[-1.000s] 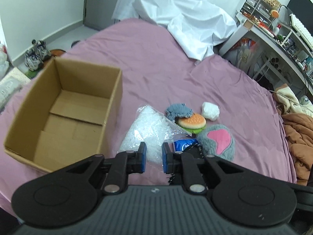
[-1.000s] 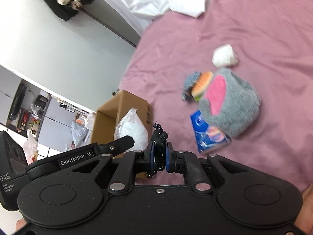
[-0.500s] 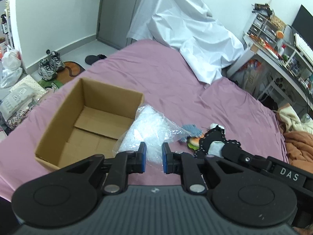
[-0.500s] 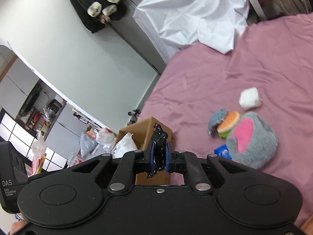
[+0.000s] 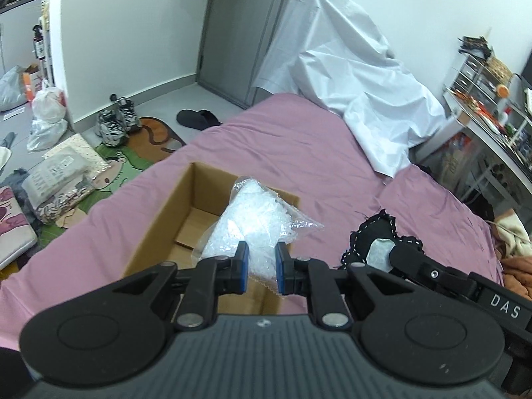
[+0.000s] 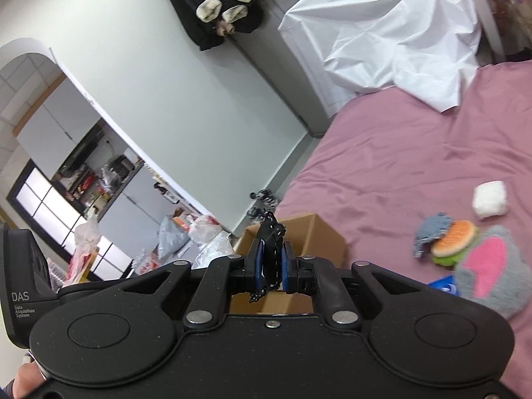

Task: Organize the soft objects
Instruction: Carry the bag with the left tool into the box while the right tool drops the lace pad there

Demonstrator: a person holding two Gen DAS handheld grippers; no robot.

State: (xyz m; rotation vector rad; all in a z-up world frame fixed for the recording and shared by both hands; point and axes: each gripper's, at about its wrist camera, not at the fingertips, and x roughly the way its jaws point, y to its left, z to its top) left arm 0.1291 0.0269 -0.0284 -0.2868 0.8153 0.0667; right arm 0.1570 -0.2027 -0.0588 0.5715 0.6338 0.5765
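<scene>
Left tongs [image 5: 261, 264]: clenched on the lower end of a clear crinkly plastic bag of white filling [image 5: 252, 229], which stands up over the near wall of the open brown cardboard box [image 5: 159, 229].
Right tongs [image 6: 270, 267]: clenched on a small black fabric piece with white stitched edging [image 6: 271, 242]; in the left wrist view the same piece [image 5: 375, 234] hangs beside the box, over the mauve bedsheet [image 5: 299, 153].
Box: on the bed, open, with nothing visible on the part of its floor that shows.
Left to sort: a grey plush with a pink patch [image 6: 492, 269], a soft toy burger [image 6: 454, 241], a grey-blue knitted piece [image 6: 430, 232], a white squashy block [image 6: 490, 199] and a blue packet [image 6: 444, 284], all clustered on the sheet well apart from the box.
Step, as I judge it: carrying both items to the box.
Risk, bag: the slick film may slip out of the pads, or the bag may catch the box rim and tip outside.
Risk, fabric: letting go beside the box instead of over it drops the piece on the sheet.
Risk, tongs: both crowd one opening and may collide.
</scene>
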